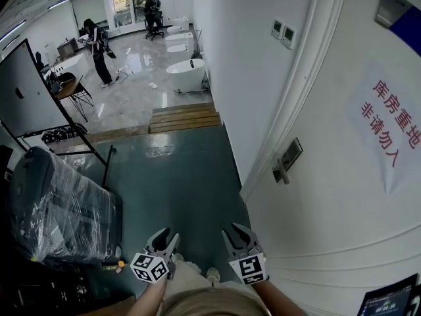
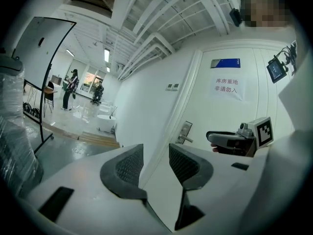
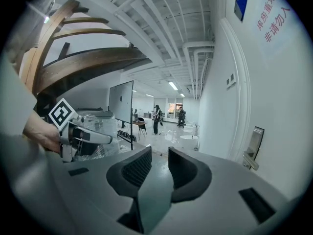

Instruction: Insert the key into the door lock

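The white door (image 1: 342, 196) fills the right side of the head view; its metal lock plate and lever handle (image 1: 287, 159) sit on the door's left edge. Low in that view, my left gripper (image 1: 166, 237) and right gripper (image 1: 235, 232) hang side by side above the dark green floor, well short of the lock. Both are open with nothing between the jaws. The left gripper (image 2: 156, 163) sees the lock (image 2: 185, 131) ahead and the right gripper (image 2: 234, 138) beside it. From the right gripper (image 3: 160, 168), the lock (image 3: 254, 147) lies off to the right. No key shows in any view.
A plastic-wrapped bulky object (image 1: 59, 209) stands at the left, beside a tall dark panel on a frame (image 1: 26, 91). Wooden steps (image 1: 184, 117) lead up to a glossy floor with white bathtubs (image 1: 186, 71) and people far back. Wall switches (image 1: 283, 33) and a red-lettered door sign (image 1: 388, 124) are on the right.
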The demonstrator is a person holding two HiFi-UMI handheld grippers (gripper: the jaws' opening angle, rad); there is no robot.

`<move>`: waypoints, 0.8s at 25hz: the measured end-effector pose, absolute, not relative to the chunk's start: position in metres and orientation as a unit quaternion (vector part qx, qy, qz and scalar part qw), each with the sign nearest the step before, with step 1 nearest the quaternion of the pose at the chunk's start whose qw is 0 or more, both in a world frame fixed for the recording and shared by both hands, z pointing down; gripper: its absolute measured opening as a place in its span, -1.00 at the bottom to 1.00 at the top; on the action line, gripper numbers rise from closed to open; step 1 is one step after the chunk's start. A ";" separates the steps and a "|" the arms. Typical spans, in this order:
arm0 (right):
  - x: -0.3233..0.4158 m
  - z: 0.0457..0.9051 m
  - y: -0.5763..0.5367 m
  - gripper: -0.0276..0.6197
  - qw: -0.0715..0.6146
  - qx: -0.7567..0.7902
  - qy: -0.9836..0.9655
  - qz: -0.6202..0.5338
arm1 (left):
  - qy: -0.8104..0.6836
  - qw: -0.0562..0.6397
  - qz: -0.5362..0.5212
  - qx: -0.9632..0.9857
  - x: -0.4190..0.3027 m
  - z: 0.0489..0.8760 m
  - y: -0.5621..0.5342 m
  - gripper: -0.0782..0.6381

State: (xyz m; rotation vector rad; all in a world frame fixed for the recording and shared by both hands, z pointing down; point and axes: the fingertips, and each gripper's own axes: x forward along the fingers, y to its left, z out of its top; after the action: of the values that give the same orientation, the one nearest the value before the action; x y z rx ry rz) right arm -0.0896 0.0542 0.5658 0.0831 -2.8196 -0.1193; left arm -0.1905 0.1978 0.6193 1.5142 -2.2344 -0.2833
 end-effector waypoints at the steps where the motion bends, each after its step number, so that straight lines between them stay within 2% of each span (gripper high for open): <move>1: -0.087 0.566 0.054 -0.63 0.160 0.026 -0.986 -0.042 | -0.805 0.212 -0.103 0.544 -0.187 0.619 0.198 -0.32; 15: -0.080 0.545 0.041 -0.63 0.147 0.057 -0.987 -0.024 | -0.778 0.217 -0.103 0.580 -0.186 0.602 0.167 -0.32; 20: -0.076 0.556 0.052 -0.64 0.185 0.045 -0.981 -0.047 | -0.765 0.230 -0.103 0.592 -0.181 0.608 0.165 -0.32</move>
State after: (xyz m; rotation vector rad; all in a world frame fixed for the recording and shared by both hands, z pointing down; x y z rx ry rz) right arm -0.0762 0.0516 0.5565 0.1267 -2.7638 -0.1311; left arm -0.1807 0.1646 0.6079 1.6295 -2.1062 -0.2832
